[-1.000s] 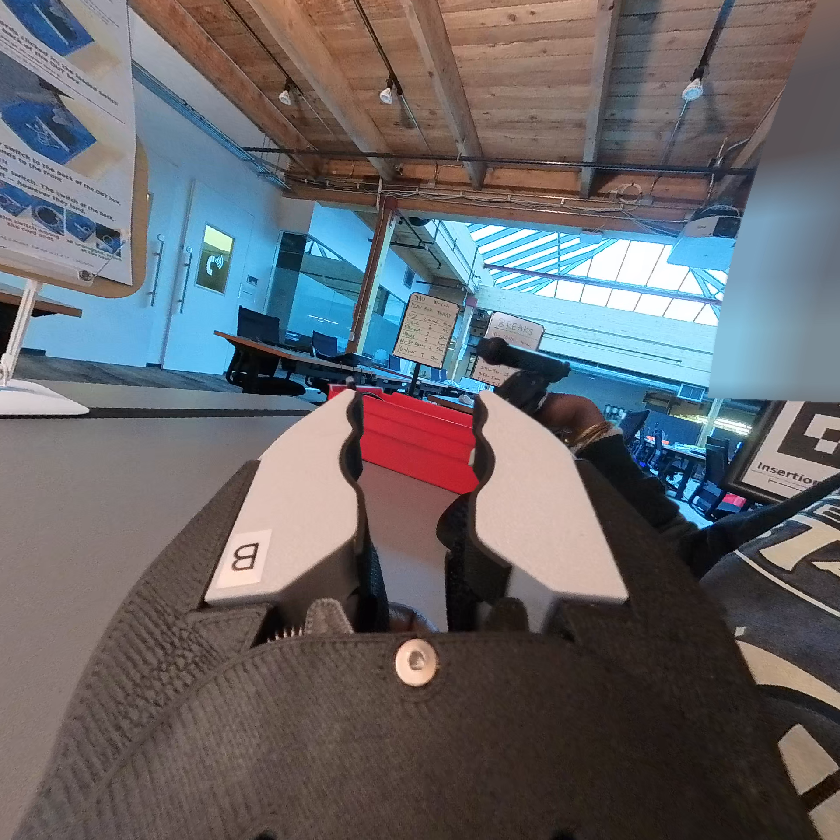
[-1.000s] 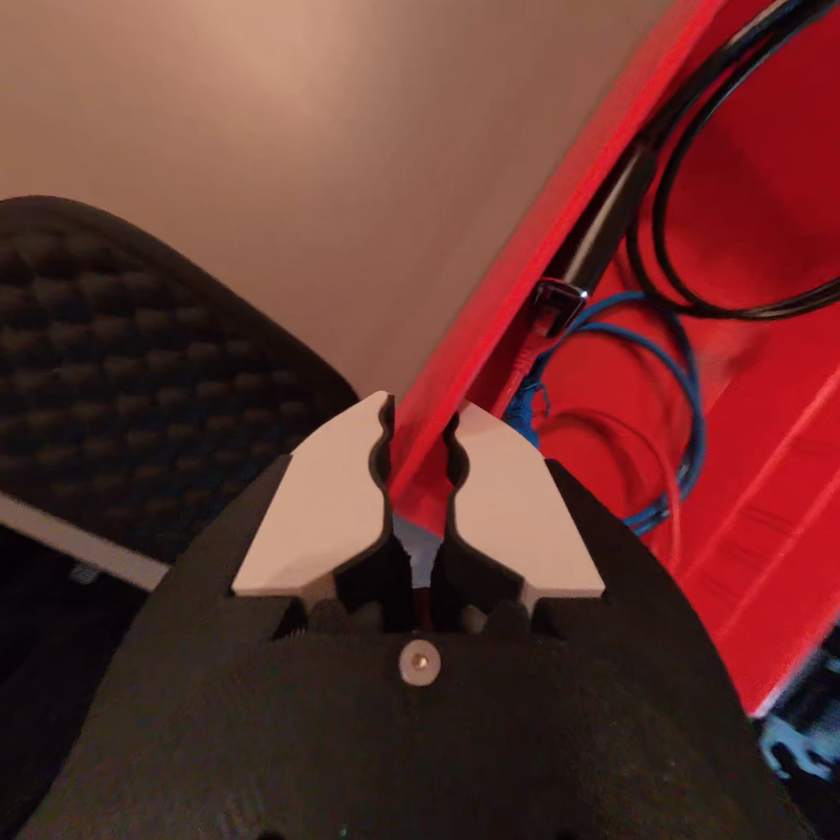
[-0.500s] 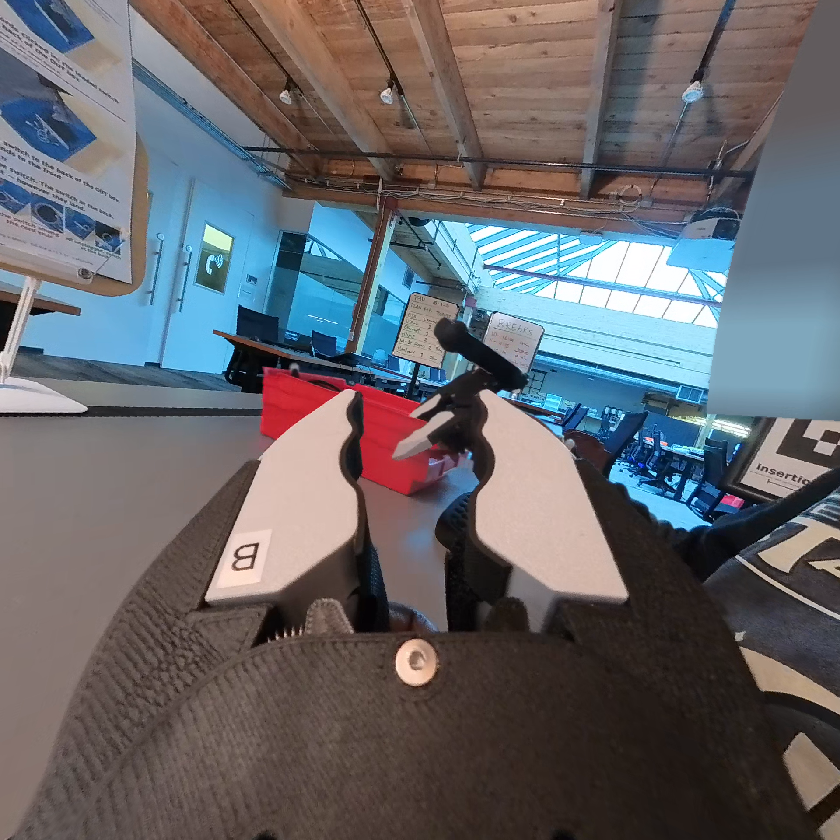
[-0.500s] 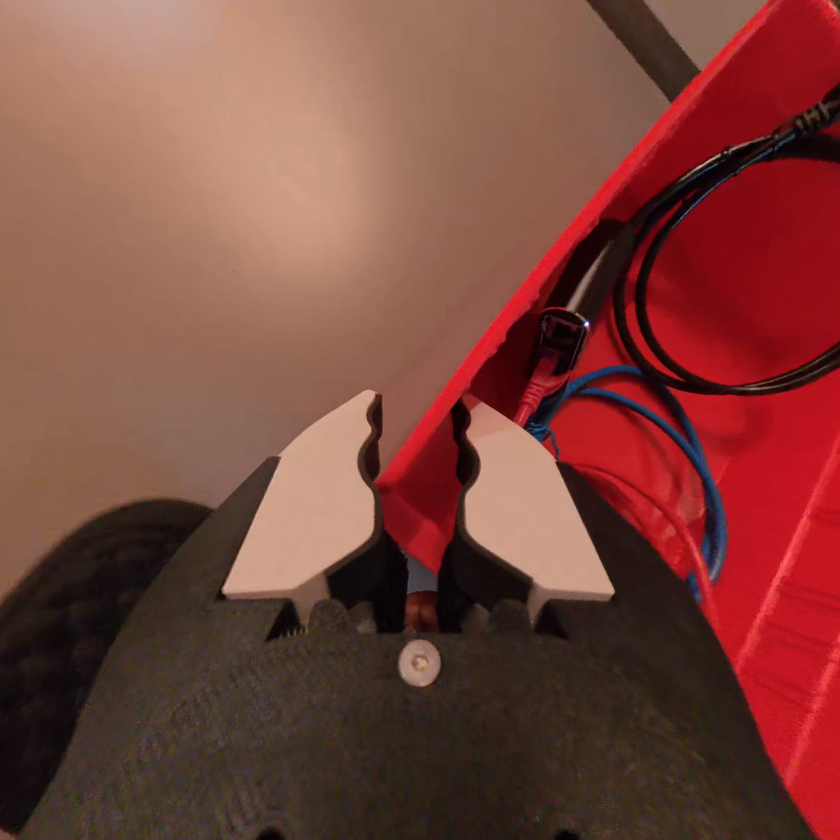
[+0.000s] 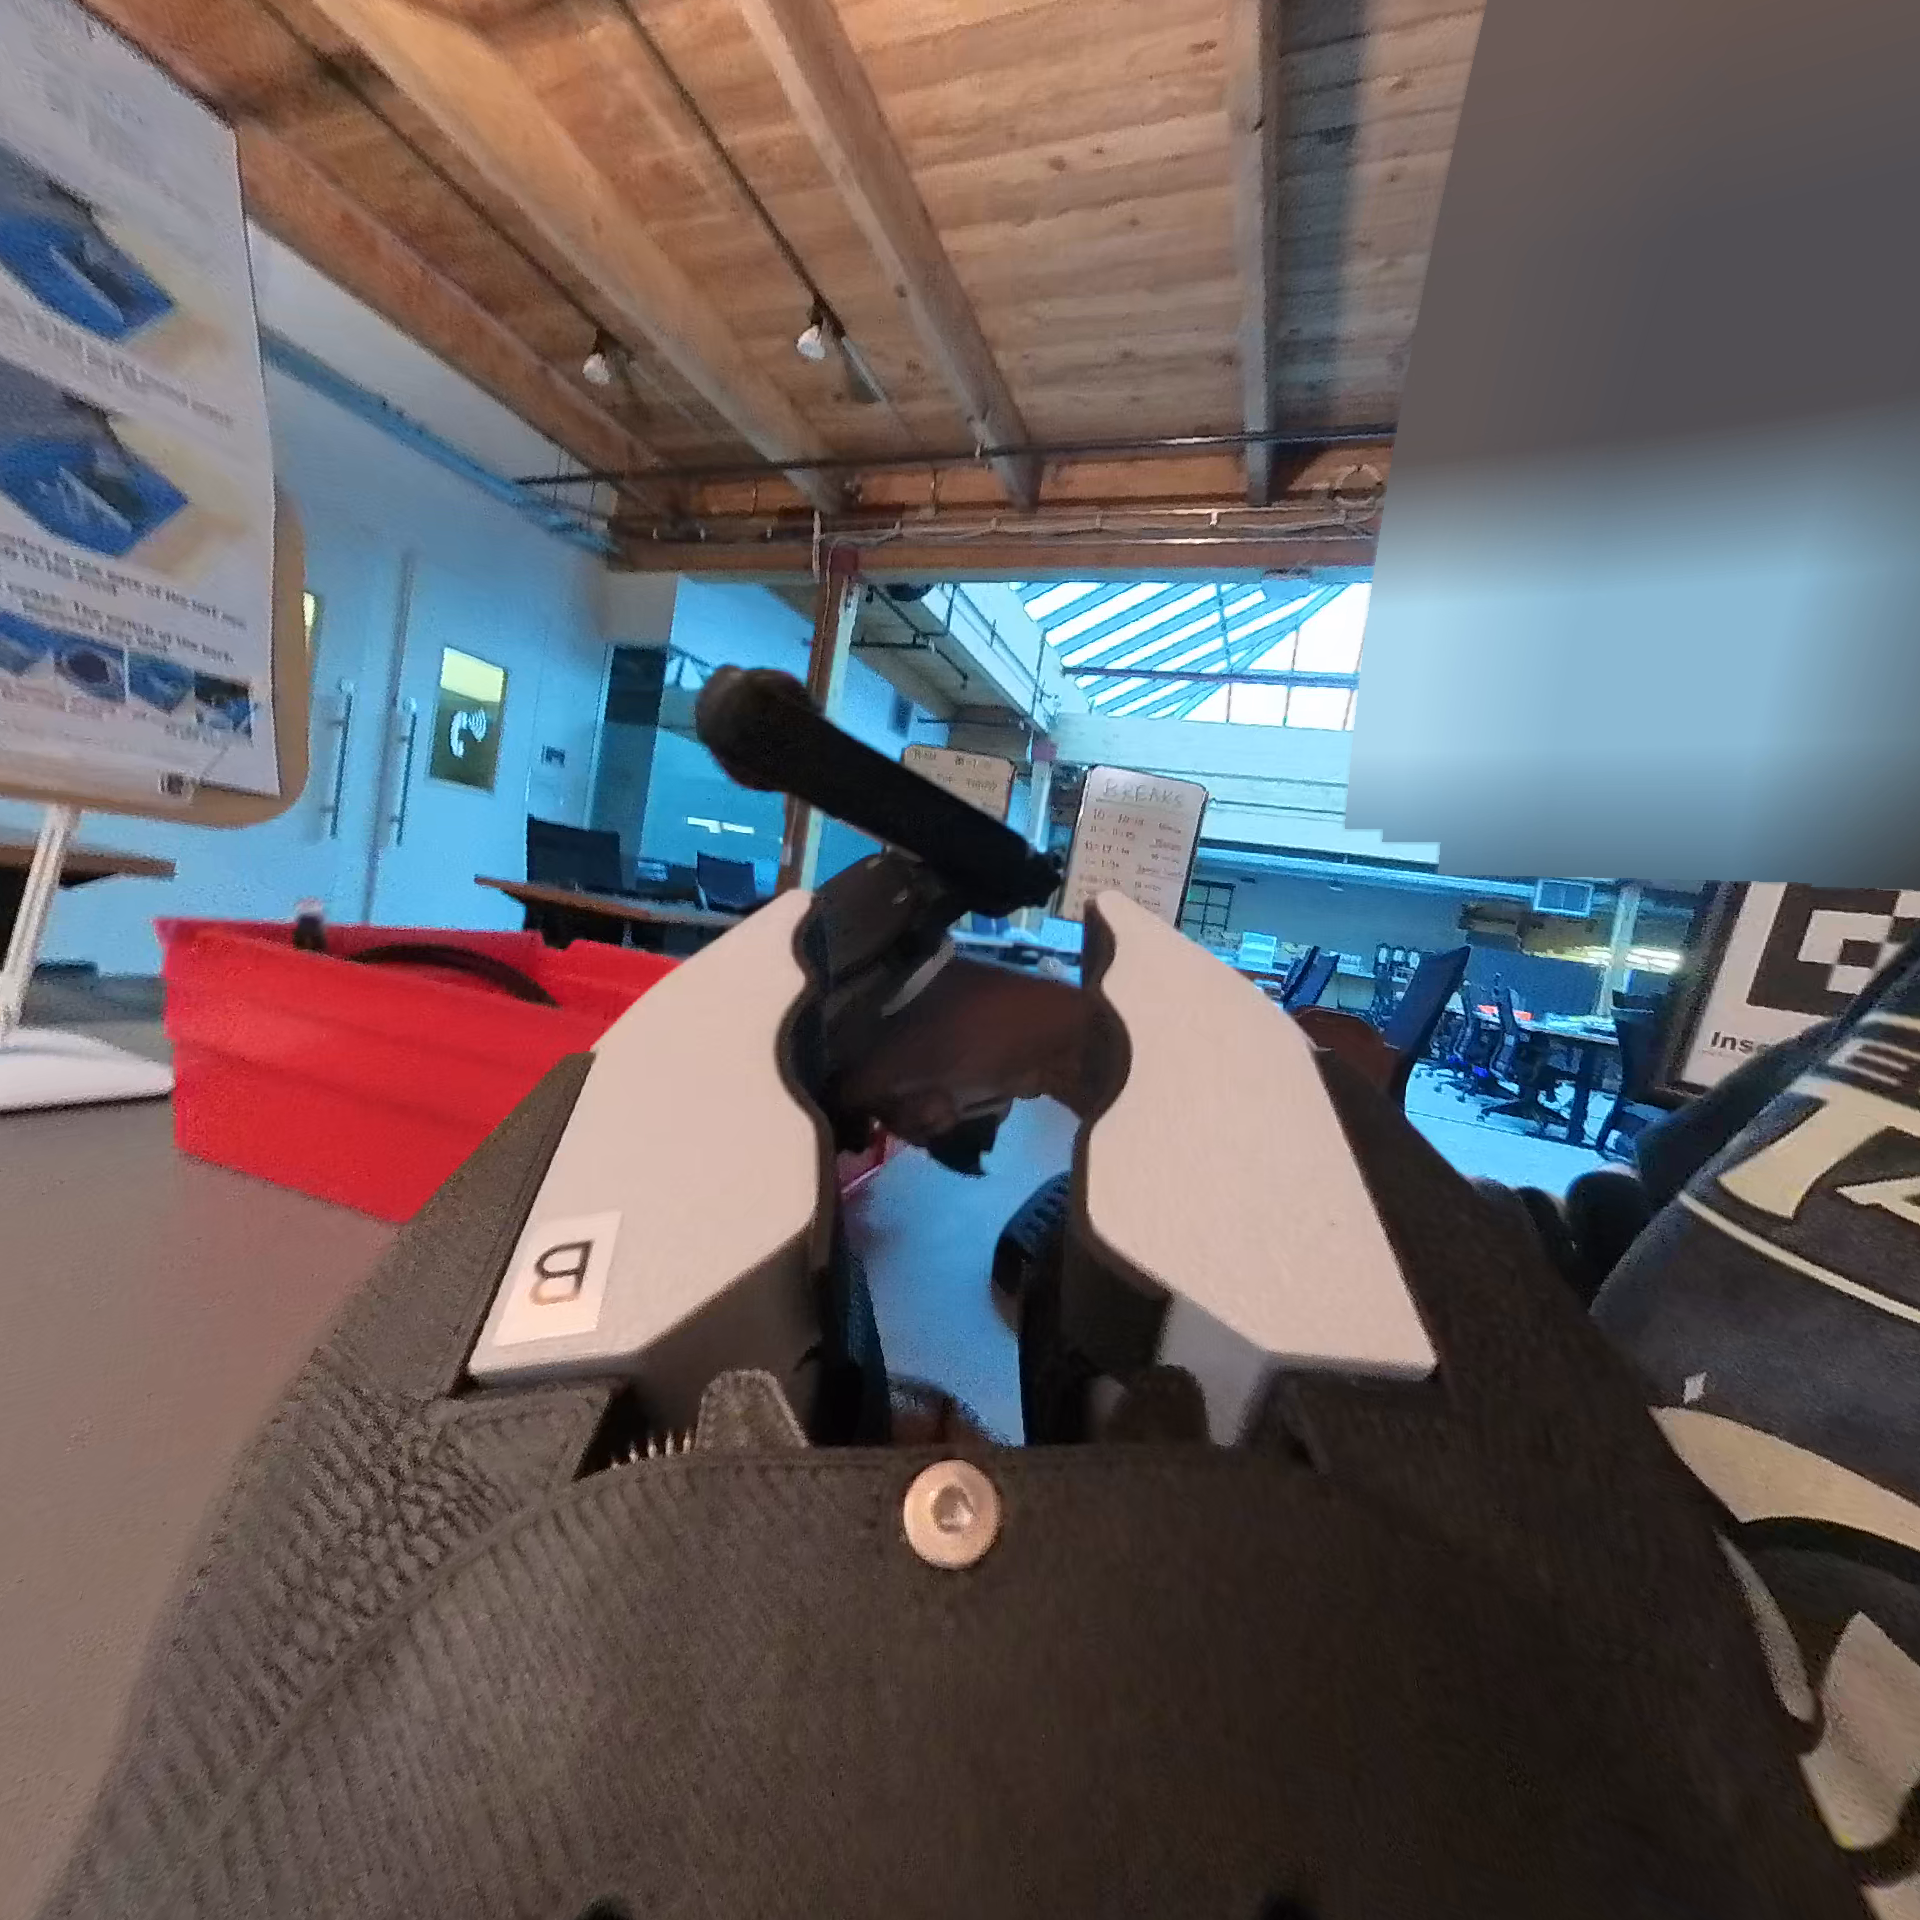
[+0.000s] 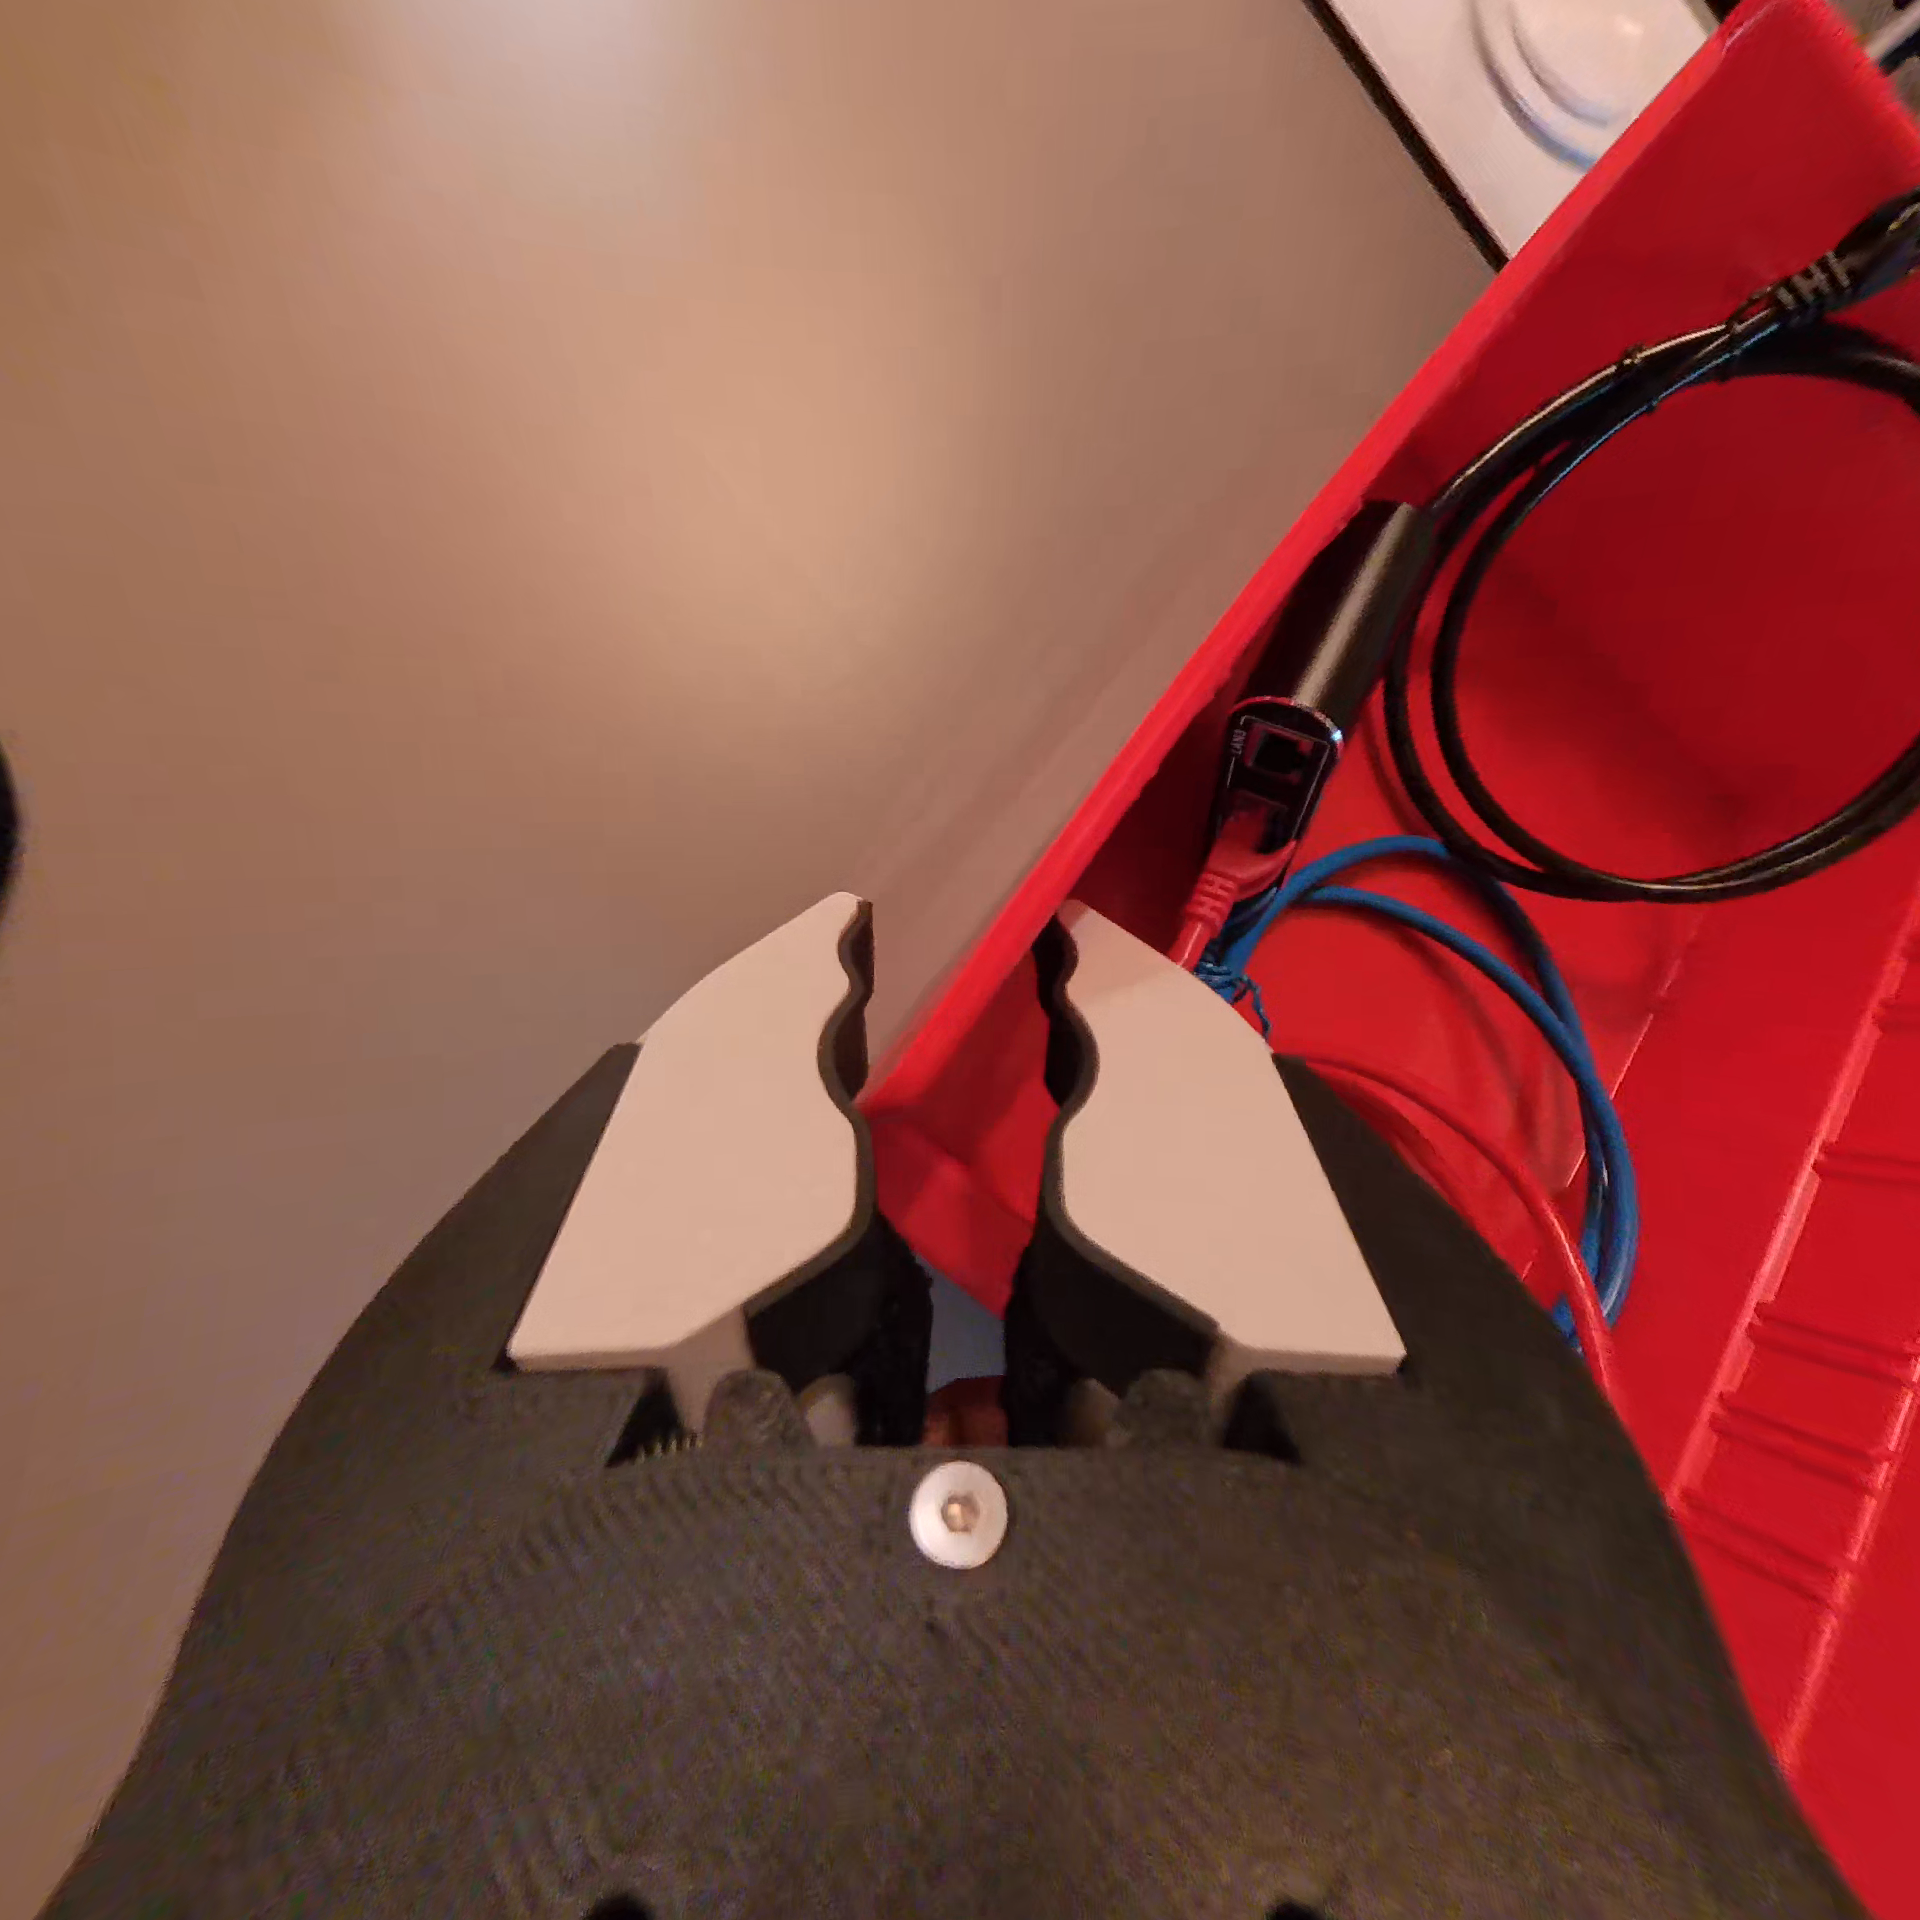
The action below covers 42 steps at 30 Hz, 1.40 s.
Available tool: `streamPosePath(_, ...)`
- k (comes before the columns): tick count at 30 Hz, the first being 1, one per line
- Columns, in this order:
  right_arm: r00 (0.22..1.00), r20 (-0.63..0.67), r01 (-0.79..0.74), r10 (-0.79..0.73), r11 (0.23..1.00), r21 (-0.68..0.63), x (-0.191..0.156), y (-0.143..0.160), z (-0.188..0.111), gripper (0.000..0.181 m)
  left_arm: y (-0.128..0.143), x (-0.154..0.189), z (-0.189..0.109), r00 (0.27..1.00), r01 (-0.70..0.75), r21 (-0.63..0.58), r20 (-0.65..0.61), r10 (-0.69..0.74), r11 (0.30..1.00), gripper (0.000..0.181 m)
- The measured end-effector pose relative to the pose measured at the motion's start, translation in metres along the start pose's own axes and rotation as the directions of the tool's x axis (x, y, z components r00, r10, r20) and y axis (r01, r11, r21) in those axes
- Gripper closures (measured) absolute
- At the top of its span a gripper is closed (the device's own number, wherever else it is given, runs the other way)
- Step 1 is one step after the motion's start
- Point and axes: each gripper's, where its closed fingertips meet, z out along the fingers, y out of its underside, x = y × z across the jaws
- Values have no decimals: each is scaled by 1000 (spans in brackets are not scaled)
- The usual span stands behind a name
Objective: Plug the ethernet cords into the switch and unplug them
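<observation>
A red bin [image 6: 1714, 1143] holds a coiled blue cord [image 6: 1538, 1039], a looped black cable [image 6: 1455, 727] and a red ethernet cord [image 6: 1226, 873] plugged into a small black box with a port [image 6: 1283, 758]. My right gripper [image 6: 961, 914] straddles the bin's near corner wall and is shut on it. In the left wrist view the bin [image 5: 364, 1060] sits on the table at the left, with the right gripper [image 5: 894, 935] and a hand at its right end. My left gripper [image 5: 945, 914] is open and empty, low over the table. I see no switch.
A sign on a white stand [image 5: 125, 416] is at the far left behind the bin. A framed black-and-white marker card [image 5: 1829, 956] stands at the right. A person's dark printed clothing [image 5: 1787, 1247] is close on the right. A white base [image 6: 1507, 104] lies beyond the bin. My right fingertips sit around 20 centimetres from my left ones.
The red bin has slid to the left across the table in the left wrist view, with the right gripper on its wall. The left gripper has stayed open and nearly still.
</observation>
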Motion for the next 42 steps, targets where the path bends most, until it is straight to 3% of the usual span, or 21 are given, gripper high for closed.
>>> streamPosePath(8, 991, 97, 88, -92, 995, 47, -74, -60, 22, 142, -24, 20, -9, 986, -150, 140, -45, 158, 979, 138)
streamPosePath(13, 975, 134, 168, -180, 981, 95, -106, -98, 41, 139, -28, 21, -12, 979, -195, 163, -27, 202, 967, 141)
streamPosePath(23, 931, 341, 15, -128, 948, 317, -163, -168, 69, 139, -36, 26, -17, 938, -344, 200, 32, 345, 917, 151)
streamPosePath(42, 884, 404, -20, -235, 845, 535, -201, -220, 81, 141, -34, 28, -16, 922, -385, 176, 33, 385, 906, 151)
